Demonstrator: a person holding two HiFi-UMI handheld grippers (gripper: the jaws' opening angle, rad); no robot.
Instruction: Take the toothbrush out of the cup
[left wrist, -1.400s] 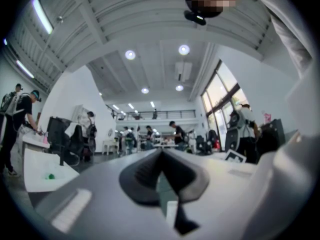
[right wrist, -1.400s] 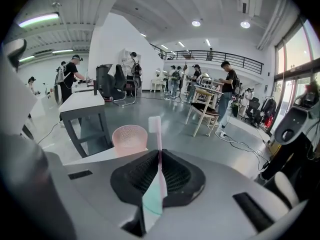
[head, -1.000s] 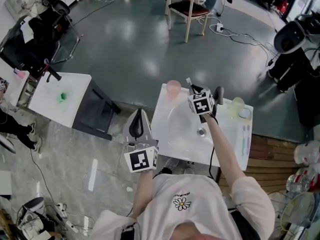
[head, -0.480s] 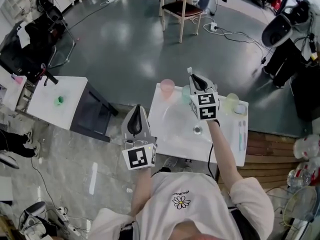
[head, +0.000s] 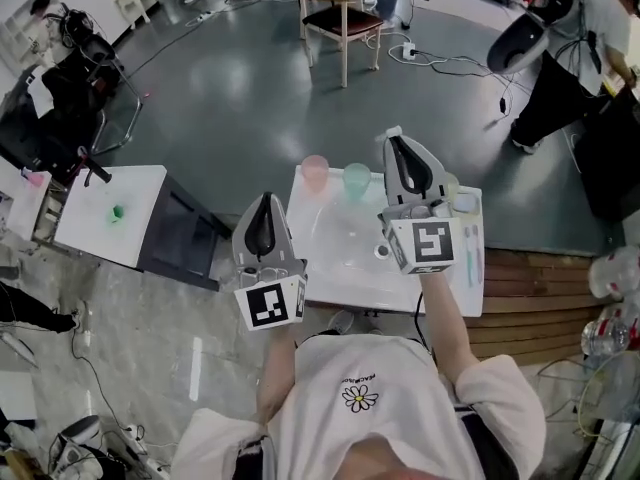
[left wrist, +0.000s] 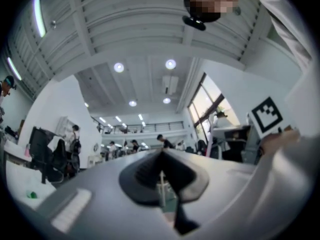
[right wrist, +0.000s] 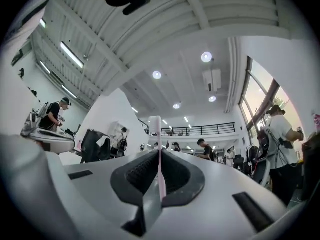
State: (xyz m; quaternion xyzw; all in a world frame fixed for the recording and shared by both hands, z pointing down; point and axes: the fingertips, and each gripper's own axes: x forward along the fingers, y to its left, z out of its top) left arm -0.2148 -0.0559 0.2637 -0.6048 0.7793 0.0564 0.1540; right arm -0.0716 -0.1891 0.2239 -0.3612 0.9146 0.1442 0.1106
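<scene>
Pink cup [head: 315, 168] and green cup [head: 356, 178] line the table's [head: 340, 268] far edge; its near left part lies open.

A pink cup [head: 315, 171] and green cup [head: 356, 180] stand on the white table [head: 340, 268].

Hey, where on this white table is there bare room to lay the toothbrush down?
The widest bare patch for the toothbrush is the table's left half, in front of the pink cup and green cup, left of the small round metal piece. The back edge is crowded with cups, and the right edge already holds toothbrushes.
</scene>
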